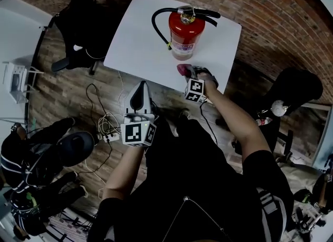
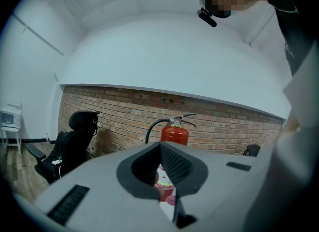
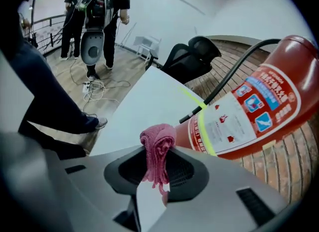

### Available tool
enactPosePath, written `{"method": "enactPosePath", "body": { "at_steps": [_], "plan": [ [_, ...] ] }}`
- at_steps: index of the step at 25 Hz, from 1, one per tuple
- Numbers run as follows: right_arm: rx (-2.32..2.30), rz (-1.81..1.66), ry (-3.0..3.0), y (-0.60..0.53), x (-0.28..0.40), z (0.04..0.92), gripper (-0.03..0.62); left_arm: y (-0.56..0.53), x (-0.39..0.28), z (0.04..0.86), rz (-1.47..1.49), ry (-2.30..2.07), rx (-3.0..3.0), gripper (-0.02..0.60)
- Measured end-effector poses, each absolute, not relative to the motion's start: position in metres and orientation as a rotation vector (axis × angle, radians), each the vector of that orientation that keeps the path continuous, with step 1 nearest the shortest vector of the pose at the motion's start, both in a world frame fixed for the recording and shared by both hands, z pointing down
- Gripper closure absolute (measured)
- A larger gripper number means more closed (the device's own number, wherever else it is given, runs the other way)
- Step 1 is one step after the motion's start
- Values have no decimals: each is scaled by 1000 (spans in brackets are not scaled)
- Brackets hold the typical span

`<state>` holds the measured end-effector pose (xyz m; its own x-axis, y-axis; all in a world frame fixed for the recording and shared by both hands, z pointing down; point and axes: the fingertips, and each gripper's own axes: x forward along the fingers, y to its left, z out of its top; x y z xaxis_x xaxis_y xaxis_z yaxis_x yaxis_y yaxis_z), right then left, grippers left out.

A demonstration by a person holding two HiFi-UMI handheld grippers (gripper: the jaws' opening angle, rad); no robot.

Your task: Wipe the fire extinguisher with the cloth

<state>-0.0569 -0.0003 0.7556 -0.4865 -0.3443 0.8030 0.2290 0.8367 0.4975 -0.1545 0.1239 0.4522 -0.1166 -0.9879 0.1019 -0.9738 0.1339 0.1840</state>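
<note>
A red fire extinguisher stands upright on the white worktop. Its black hose loops out to its left. Just in front of its base, at the worktop's near edge, the right tongs hold a pink cloth that lies close to the cylinder. The left tongs hang nearer the person and to the extinguisher's left, off the worktop and over the floor, their tips drawn to a point. Farther left of the extinguisher sits a black office chair. Cables lie tangled on the floor below it.
</note>
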Motion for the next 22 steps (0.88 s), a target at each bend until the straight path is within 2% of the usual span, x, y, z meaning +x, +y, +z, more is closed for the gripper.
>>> {"method": "enactPosePath", "body": {
  "at_steps": [9,22],
  "plan": [
    [99,-784,-1821,-29,-67,822,488,130,-179,478,-109,-2249,1861,571],
    [173,-850,-1770,-45,-78,846,488,149,-185,516,-100,-2237,1763,571]
  ]
}}
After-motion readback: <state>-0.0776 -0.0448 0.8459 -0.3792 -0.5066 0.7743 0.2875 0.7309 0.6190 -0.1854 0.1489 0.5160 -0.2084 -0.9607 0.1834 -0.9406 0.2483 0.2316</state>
